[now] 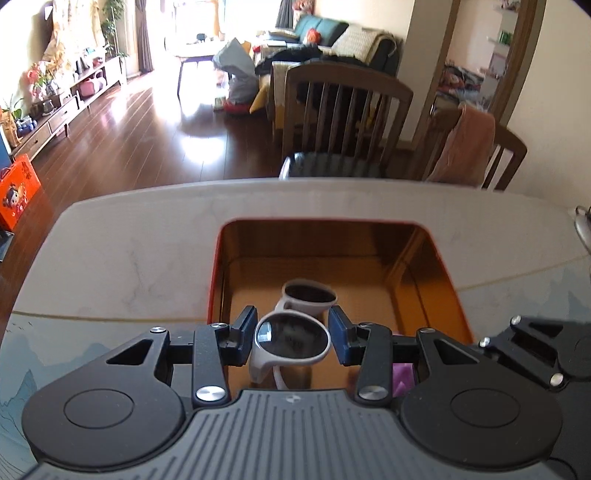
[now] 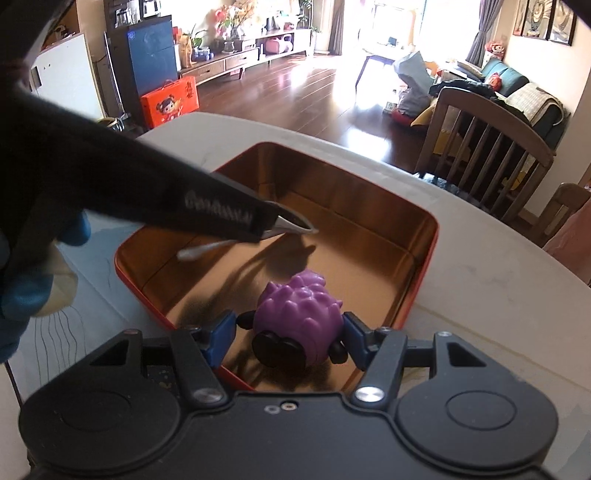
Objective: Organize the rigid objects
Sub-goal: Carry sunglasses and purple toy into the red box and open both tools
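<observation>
Over the red tin [image 2: 424,254] with its coppery inside, the left gripper [image 1: 292,338] pinches pale-framed, dark-lensed sunglasses [image 1: 291,338] — their arms half hidden — while the right gripper [image 2: 291,332] clasps a knobbly purple toy [image 2: 295,314], black underside blurred, beside a dark shape [image 2: 147,184] cut off at left.

Living-dining room, daylit.
Dark wood floor [image 1: 155,122] reflects strong glare from the far window [image 2: 436,18]. Low media cabinet [image 2: 236,62] along one wall; teal sofa [image 1: 321,27] opposite. Slatted wooden chairs [image 1: 343,107] stand at a pale marble-pattern table [image 1: 140,236].
</observation>
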